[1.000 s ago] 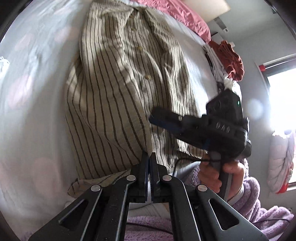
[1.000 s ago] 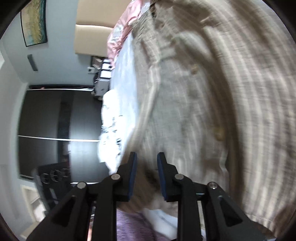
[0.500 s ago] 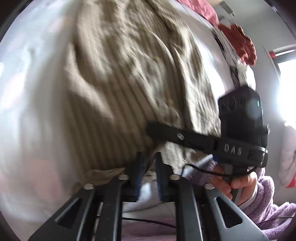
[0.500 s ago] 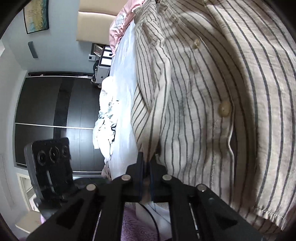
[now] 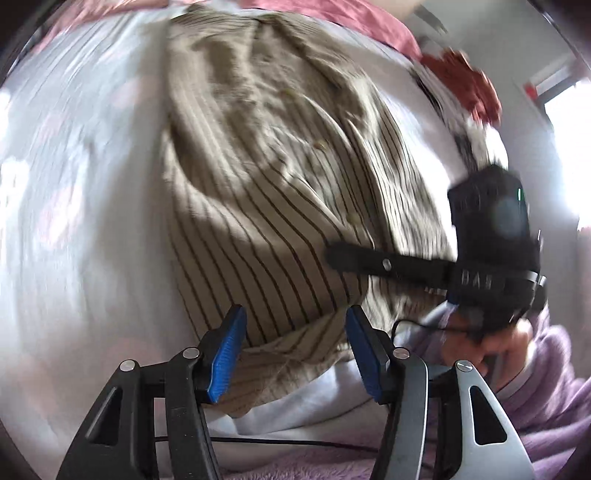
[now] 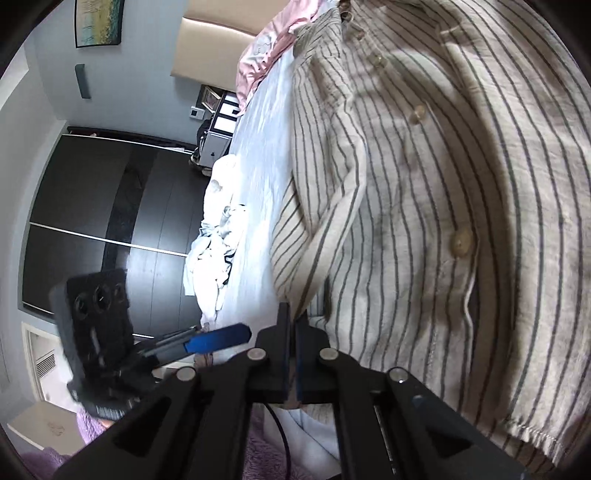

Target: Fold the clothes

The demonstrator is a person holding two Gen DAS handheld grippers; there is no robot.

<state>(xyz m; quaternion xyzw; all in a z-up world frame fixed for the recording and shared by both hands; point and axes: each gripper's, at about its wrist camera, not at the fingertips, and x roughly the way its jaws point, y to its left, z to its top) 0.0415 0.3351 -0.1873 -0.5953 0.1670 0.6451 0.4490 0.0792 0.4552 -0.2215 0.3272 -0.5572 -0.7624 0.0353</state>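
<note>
A beige shirt with dark stripes and buttons (image 5: 258, 192) lies spread on the white bed; it fills the right wrist view (image 6: 424, 206). My left gripper (image 5: 293, 332) is open, its blue pads either side of the shirt's near hem. My right gripper (image 6: 293, 325) is shut on the shirt's lower edge. The right gripper also shows in the left wrist view (image 5: 388, 264), lying on the shirt's right side. The left gripper shows at the lower left of the right wrist view (image 6: 218, 339).
White bed sheet (image 5: 85, 206) surrounds the shirt. Pink pillow (image 5: 332, 14) at the head. Red and white clothes pile (image 5: 461, 92) at the far right. Crumpled white garment (image 6: 218, 236) on the bed edge. Dark wardrobe (image 6: 103, 206) beyond. My purple robe sleeve (image 5: 546, 387) is near.
My left gripper has opened and let go of the shirt hem. My right gripper closed on the shirt's lower edge and stays shut. The left view is blurred with motion.
</note>
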